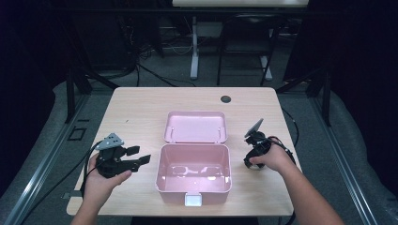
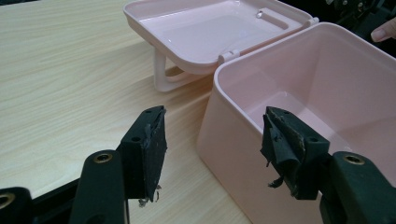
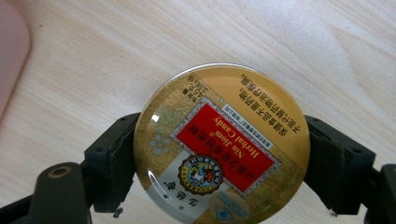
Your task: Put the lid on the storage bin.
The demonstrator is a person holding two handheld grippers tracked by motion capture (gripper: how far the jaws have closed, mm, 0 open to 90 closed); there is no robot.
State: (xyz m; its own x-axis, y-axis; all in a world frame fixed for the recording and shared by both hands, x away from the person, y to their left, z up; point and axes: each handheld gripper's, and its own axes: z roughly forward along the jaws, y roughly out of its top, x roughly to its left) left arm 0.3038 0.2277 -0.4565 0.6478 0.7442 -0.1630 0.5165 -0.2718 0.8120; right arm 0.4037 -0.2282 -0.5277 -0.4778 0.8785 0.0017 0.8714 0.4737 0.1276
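Observation:
A pink plastic box (image 1: 193,190) stands open in the middle of the table, its lid (image 1: 195,126) folded back flat behind it and nothing inside. My left gripper (image 1: 142,154) is open just left of the box. In the left gripper view its jaws (image 2: 212,135) straddle the box's near left wall (image 2: 224,149) without touching it. My right gripper (image 1: 253,161) is right of the box, low over the table. In the right gripper view it (image 3: 219,161) is shut on a round gold candy tin (image 3: 222,140) with a red label, held by its rim over the wood.
A white latch (image 1: 193,200) sits on the box's front, near the table's front edge. A black round grommet (image 1: 226,99) is set in the table's far side. The lid (image 2: 210,28) rests on its handle. The box's pink edge (image 3: 11,56) lies left of the tin.

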